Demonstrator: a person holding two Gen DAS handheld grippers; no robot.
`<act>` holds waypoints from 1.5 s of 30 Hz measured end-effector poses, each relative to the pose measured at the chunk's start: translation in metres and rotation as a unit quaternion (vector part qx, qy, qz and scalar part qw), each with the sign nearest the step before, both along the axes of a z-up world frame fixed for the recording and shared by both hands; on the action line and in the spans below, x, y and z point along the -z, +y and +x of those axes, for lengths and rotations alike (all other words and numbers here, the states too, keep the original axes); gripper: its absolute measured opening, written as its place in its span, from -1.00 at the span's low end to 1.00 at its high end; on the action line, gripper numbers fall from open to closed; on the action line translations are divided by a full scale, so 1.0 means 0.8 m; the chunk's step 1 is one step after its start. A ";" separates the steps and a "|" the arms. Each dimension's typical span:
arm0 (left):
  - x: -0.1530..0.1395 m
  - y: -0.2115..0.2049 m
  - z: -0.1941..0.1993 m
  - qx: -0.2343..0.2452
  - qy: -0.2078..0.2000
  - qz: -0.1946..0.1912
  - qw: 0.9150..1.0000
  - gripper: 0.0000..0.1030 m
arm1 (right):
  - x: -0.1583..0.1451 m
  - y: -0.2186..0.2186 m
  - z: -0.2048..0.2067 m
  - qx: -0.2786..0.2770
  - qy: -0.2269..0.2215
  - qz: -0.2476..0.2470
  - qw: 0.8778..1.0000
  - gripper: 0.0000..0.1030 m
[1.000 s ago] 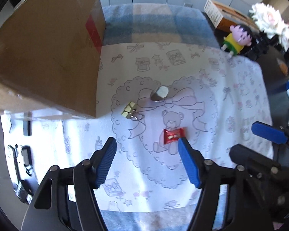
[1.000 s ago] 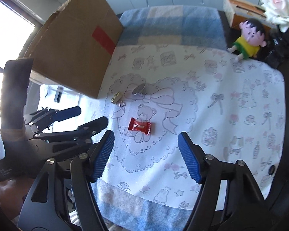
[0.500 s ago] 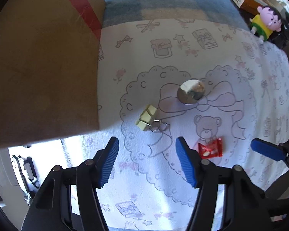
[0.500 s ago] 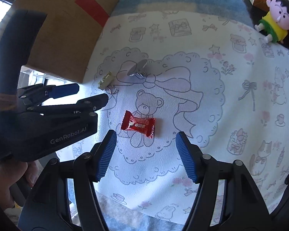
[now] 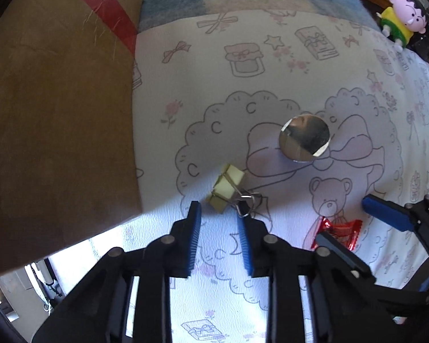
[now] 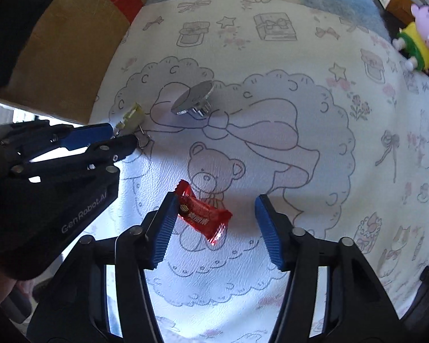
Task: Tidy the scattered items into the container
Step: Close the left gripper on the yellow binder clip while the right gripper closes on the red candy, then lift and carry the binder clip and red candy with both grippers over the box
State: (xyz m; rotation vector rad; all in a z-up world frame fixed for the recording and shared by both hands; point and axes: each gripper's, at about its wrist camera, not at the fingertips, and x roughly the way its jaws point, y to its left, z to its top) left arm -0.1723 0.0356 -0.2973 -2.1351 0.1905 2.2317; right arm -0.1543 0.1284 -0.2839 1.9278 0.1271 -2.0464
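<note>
**Both grippers low over the printed cloth, one at the binder clip, one at the candy**

The left gripper point(image 5: 218, 221) points down at the cloth point(image 5: 271, 65), its blue pads drawn in to a narrow gap after just closing. The yellow binder clip point(image 5: 226, 187) lies just beyond the fingertips, its wire handles near the right-hand pad; nothing sits between the pads, and whether that pad touches the wire cannot be told.

The right gripper point(image 6: 217, 214) has also been closing and stands at a middling width. The red candy point(image 6: 201, 214) lies between its pads, its end against the left pad and well apart from the right pad, so it is not clamped.

A round mirror-faced metal piece point(image 5: 304, 138) rests near the cloth's middle. The cardboard box point(image 5: 57, 100) stands along the cloth's left edge. A cartoon figurine point(image 5: 401, 20) stands at the far right corner.
</note>
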 end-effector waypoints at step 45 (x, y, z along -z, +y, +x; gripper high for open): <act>-0.164 0.034 0.033 -0.015 0.098 0.134 0.986 -0.99 | -0.157 0.099 -0.008 0.120 0.065 -0.126 0.983 -0.71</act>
